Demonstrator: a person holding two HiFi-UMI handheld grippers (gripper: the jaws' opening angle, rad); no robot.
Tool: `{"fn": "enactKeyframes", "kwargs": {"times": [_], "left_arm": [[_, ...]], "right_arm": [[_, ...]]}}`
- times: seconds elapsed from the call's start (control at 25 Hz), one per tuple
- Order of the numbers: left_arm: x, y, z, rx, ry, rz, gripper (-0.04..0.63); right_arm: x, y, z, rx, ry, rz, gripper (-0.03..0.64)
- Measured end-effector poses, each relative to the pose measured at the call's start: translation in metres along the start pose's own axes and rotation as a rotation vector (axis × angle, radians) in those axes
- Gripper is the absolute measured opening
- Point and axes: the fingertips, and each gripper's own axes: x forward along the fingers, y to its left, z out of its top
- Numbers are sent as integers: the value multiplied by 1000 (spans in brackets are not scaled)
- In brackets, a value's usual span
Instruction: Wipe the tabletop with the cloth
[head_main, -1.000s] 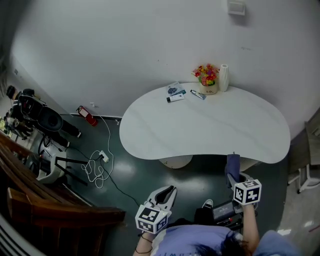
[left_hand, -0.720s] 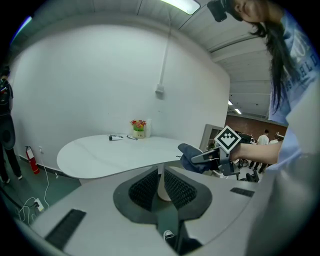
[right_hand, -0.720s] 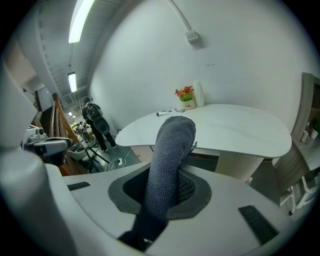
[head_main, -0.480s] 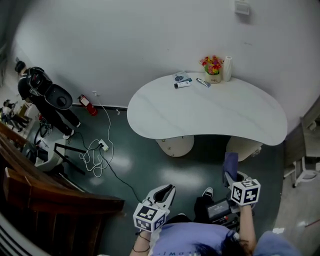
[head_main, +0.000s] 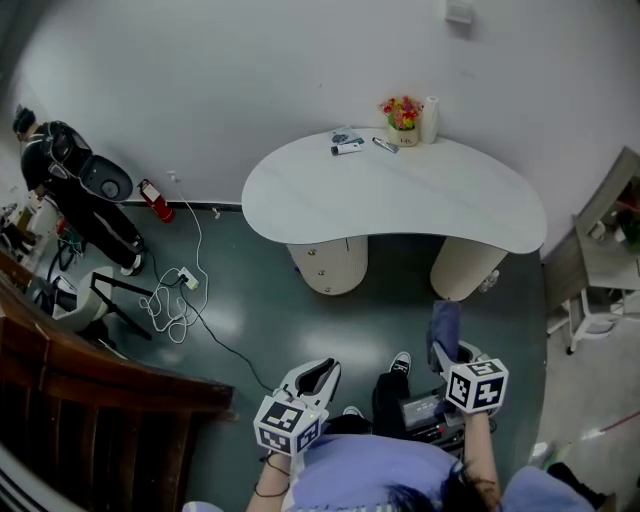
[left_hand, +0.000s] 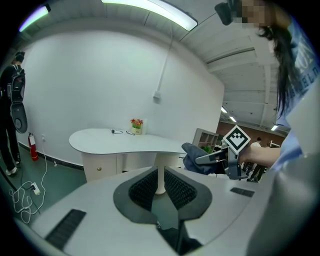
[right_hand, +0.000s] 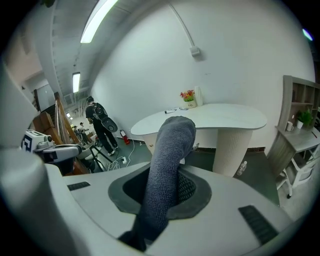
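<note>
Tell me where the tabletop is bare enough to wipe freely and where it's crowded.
Nearly the whole tabletop is bare: the left lobe, the middle and the right end, out to the front edge. The only crowded stretch is the back edge by the wall, where a flower pot, a white roll, a pen and a tube sit close together.
</note>
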Motion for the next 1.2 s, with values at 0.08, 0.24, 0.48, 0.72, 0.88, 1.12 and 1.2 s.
{"fn": "enactKeyframes", "kwargs": {"times": [0.08,0.24,0.48,0.72,0.88,1.12,1.2], "left_arm": [[-7,-7,-3,9,-3,-19,34],[-19,-15,-11,25,1,-39,34],[-34,-21,-14,32,-15,-50,34],[-45,-22,-15,24,-33,-42,34],[-47,-21,-17,26,-36,-49,34],[-48,-22,-15,30,-44,-59,34],[-49,-20,-14,28,-48,-59,34]], "right_arm": [[-9,8,-9,2,-6,0,71],[-24,24,-23,-1,-15,1,71],[-41,31,-33,9,-35,13,71],[-49,32,-33,7,-40,12,71],[-47,37,-34,1,-39,19,71],[-46,41,-38,-9,-26,21,71],[-46,42,-39,-9,-25,23,71]]}}
